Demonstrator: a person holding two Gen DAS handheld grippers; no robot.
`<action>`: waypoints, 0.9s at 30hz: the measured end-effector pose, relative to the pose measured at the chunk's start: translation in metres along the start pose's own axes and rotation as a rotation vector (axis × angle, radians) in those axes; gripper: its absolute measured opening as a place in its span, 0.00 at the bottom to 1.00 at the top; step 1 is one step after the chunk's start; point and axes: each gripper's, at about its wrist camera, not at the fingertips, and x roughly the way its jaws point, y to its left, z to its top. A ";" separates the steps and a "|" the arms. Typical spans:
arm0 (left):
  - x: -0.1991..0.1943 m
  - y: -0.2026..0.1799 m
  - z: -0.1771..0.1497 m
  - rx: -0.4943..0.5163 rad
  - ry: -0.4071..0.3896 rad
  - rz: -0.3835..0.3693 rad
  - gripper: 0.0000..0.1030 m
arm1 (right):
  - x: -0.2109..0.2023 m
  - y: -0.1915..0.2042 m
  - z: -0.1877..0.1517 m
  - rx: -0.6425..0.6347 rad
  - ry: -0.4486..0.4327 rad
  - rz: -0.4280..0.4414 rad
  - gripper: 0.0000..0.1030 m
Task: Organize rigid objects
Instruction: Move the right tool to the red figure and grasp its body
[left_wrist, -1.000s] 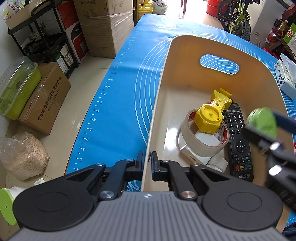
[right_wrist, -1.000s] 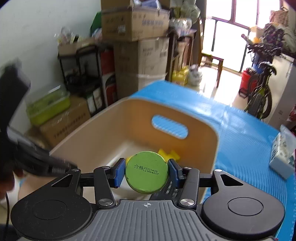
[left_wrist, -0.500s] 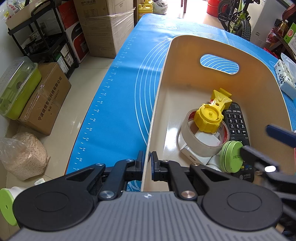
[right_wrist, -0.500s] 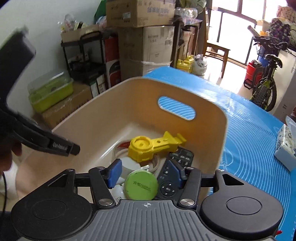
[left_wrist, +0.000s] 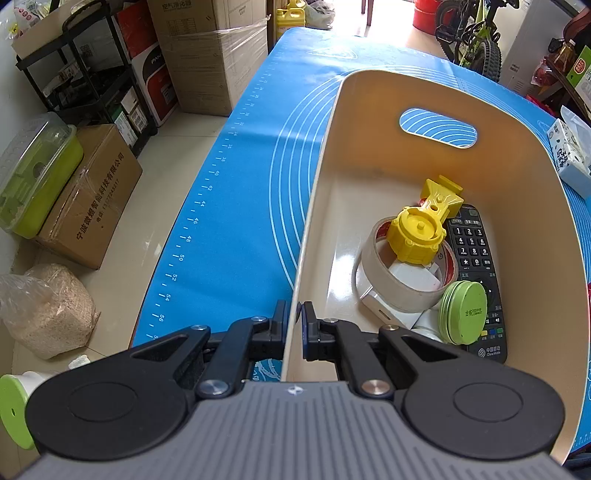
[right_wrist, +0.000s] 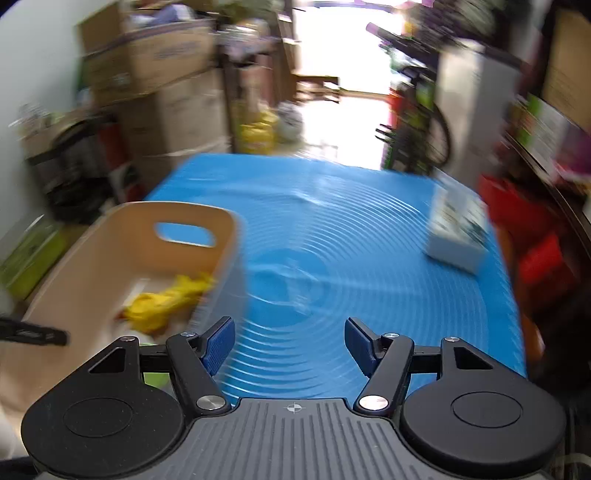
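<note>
A cream bin (left_wrist: 524, 177) stands on the blue mat (left_wrist: 251, 192). My left gripper (left_wrist: 293, 325) is shut on the bin's near rim. Inside the bin lie a green round tin (left_wrist: 464, 312) on edge, a tape roll (left_wrist: 399, 280), a yellow plastic part (left_wrist: 417, 232) and a black remote (left_wrist: 476, 266). My right gripper (right_wrist: 291, 345) is open and empty above the mat, to the right of the bin (right_wrist: 129, 258); that view is blurred. The yellow part (right_wrist: 166, 299) shows there too.
A white tissue pack (right_wrist: 456, 232) lies on the mat at the far right, also seen in the left wrist view (left_wrist: 570, 155). Cardboard boxes (left_wrist: 88, 199), a black shelf rack (left_wrist: 92, 74) and a bicycle (left_wrist: 472, 33) stand around the table.
My right gripper lowered the green tin into the bin, opened and let it go, then swung out to the right over the mat. The left gripper has not moved.
</note>
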 end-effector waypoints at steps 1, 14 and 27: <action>0.000 0.000 0.000 -0.001 0.000 0.000 0.09 | 0.004 -0.008 -0.003 0.022 0.014 -0.022 0.70; 0.000 0.000 0.000 -0.001 0.000 0.000 0.09 | 0.051 -0.075 -0.054 0.293 0.226 -0.182 0.70; 0.000 -0.001 0.000 0.000 0.001 0.002 0.09 | 0.076 -0.075 -0.075 0.318 0.287 -0.221 0.53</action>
